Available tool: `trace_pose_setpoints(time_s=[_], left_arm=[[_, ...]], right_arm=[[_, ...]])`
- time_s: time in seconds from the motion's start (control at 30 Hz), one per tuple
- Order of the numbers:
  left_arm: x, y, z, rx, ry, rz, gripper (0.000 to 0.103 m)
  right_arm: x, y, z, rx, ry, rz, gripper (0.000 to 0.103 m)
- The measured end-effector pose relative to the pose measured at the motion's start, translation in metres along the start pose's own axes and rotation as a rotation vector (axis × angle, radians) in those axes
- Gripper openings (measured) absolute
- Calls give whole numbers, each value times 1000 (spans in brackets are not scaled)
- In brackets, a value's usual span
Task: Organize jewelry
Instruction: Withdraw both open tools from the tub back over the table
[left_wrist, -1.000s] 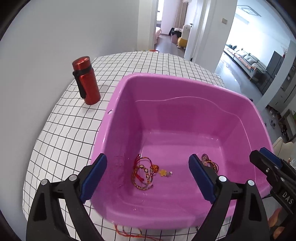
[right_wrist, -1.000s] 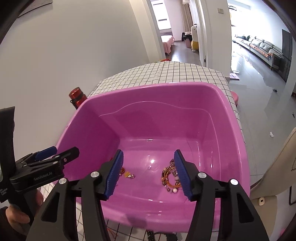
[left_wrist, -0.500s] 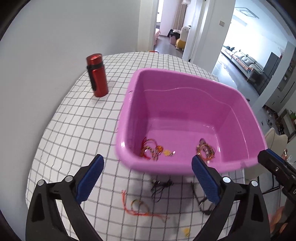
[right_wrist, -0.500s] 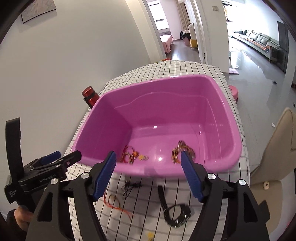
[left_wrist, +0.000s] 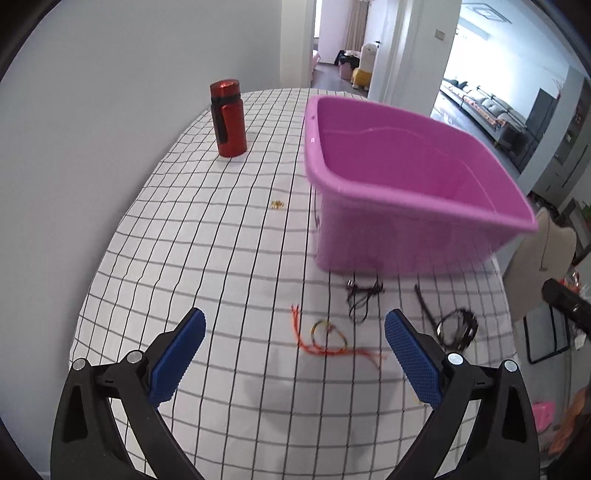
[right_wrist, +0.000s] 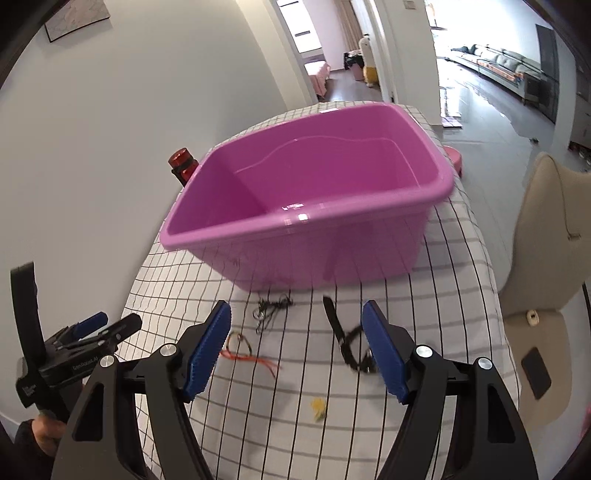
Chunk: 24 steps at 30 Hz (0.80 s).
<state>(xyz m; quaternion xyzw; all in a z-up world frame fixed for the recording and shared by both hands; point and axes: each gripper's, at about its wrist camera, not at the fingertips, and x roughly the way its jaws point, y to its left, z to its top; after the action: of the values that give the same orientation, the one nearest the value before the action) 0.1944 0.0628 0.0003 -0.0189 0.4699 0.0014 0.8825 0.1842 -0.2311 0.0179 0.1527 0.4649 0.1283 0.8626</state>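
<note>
Now the jewelry left to sort is lying on the checked tablecloth (left_wrist: 229, 236) near the table's front edge, just in front of the pink tub (left_wrist: 402, 192): a red cord bracelet (left_wrist: 325, 341), a tangle of thin black cord (left_wrist: 362, 295) close to the tub's front wall, a black band (left_wrist: 452, 326) toward the right edge, a small gold piece (left_wrist: 276, 204) off the tub's left side, and a small yellow piece (right_wrist: 318, 406) closest to the front edge. A second ago both cameras were looking down into the tub, where several bracelets were resting on its floor; both grippers have since been pulling back toward the front edge, so the tub's inside is no longer showing and the loose pieces are coming into view instead. The left gripper (left_wrist: 293, 363) is hovering above the red cord bracelet with its fingers spread wide and nothing between them. The right gripper (right_wrist: 295, 356) is also standing open and empty, with the black band just ahead of its right finger. That likely means one drop into the tub is finished and the next pickup is beginning, with five pieces or so waiting. A red bottle (left_wrist: 228, 118) is standing near the table's far left corner, against the wall.
</note>
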Motion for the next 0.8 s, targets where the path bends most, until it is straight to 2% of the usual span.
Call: trace_pose_setpoints(time_s=[0.27, 0.47, 0.63, 0.8], left_arm=[[-2, -3, -40, 45, 17, -14, 96], [-5, -5, -62, -3, 21, -7, 96], [-10, -8, -80, -40, 34, 45, 96], [-16, -9, -97, -28, 35, 85, 96]], right_arm=[[-15, -8, -47, 30, 28, -18, 70], [-20, -7, -72, -32, 55, -1, 70], [-22, -13, -91, -60, 61, 42, 70], [-19, -18, -110, -70, 36, 38, 70]])
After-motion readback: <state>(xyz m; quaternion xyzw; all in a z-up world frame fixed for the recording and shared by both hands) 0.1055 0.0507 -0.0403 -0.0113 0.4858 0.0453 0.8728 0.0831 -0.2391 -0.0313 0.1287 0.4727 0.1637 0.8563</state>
